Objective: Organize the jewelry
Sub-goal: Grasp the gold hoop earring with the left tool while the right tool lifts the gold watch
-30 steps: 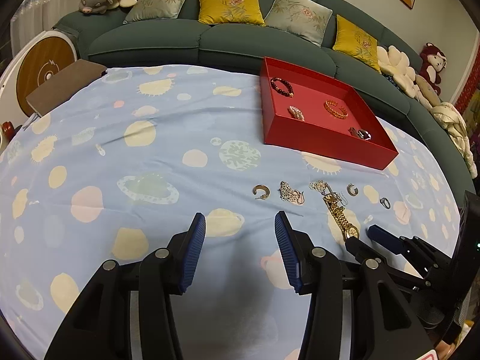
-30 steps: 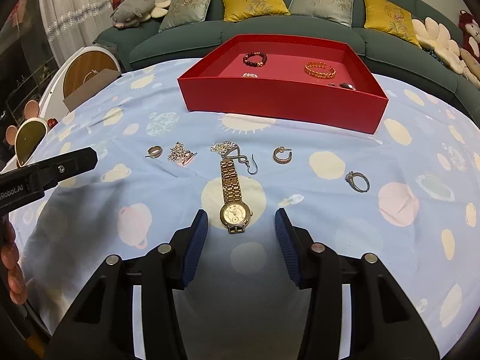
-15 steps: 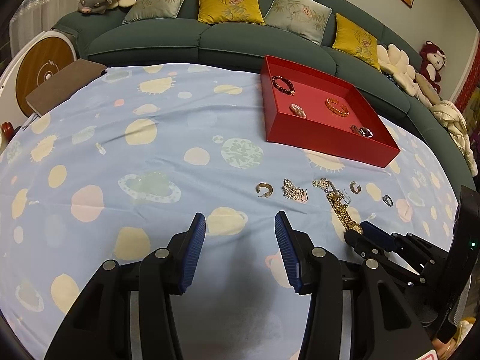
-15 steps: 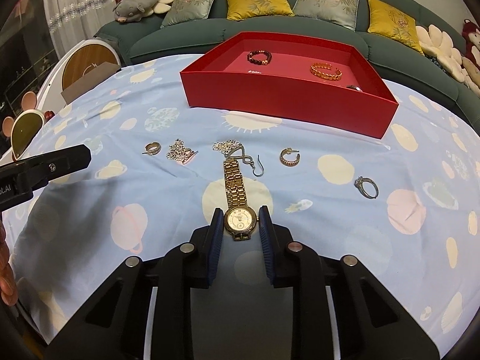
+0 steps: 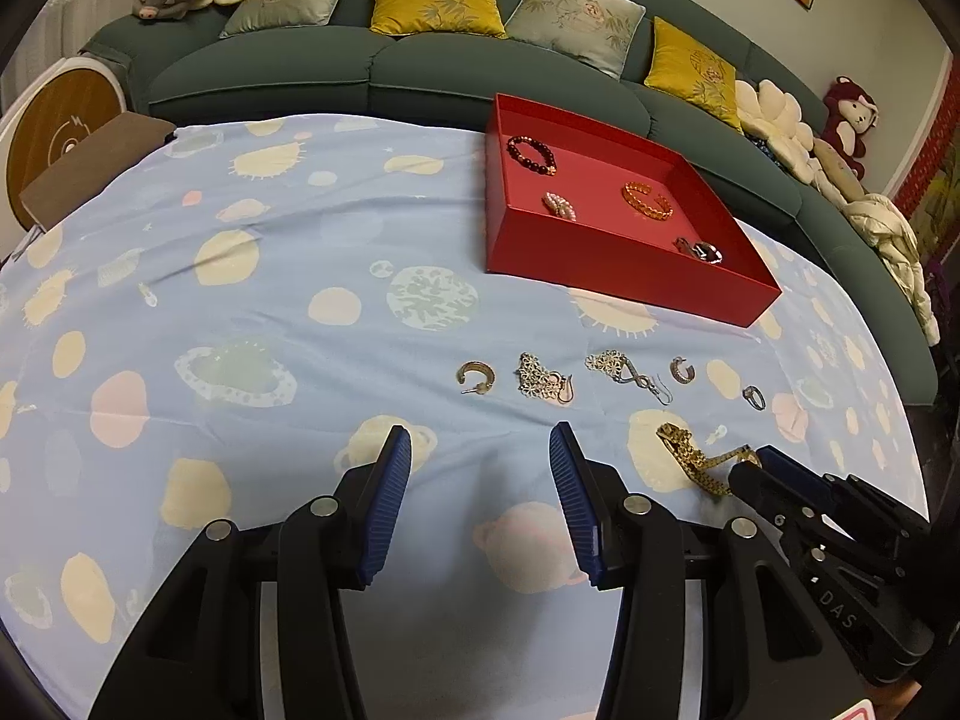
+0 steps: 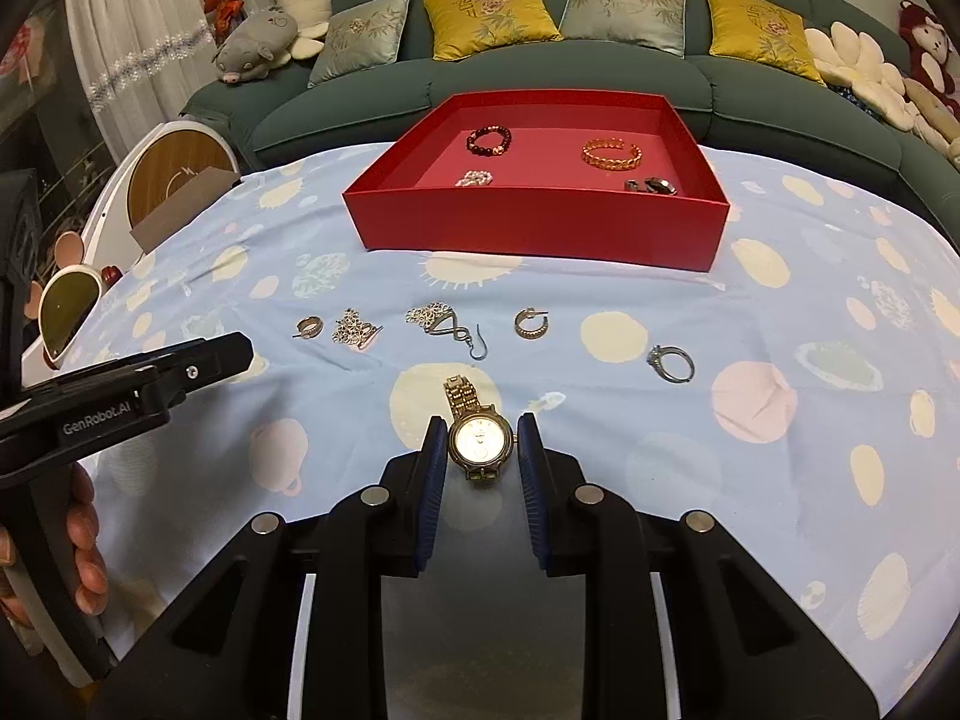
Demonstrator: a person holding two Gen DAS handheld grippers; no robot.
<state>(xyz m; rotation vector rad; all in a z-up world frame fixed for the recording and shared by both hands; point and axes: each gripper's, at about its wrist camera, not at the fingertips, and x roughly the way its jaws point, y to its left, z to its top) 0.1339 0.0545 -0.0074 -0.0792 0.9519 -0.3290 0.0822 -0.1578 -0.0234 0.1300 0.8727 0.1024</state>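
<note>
Right gripper [image 6: 478, 450] clamping gold watch [image 6: 482, 443] by the case, pads on both sides, strap [image 6: 461, 395] trailing toward red tray [image 6: 540, 222] and crumpling on the cloth [image 6: 780, 300]. Left gripper [image 5: 480, 471] hanging wide open, holding nothing, sitting well short of the tray.

Looking roughly one-third done. Already lying inside the tray: bead bracelet [image 6: 489, 141], gold bangle [image 6: 611, 154], pearl piece [image 6: 474, 179], dark ring [image 6: 651, 186].

Waiting in a row on the near side of the tray: two hoop earrings [image 6: 310, 327] [image 6: 531, 324], two filigree drop earrings [image 6: 355, 327] [image 6: 447, 324], silver ring [image 6: 671, 363]. Watch not yet reaching the tray.
</note>
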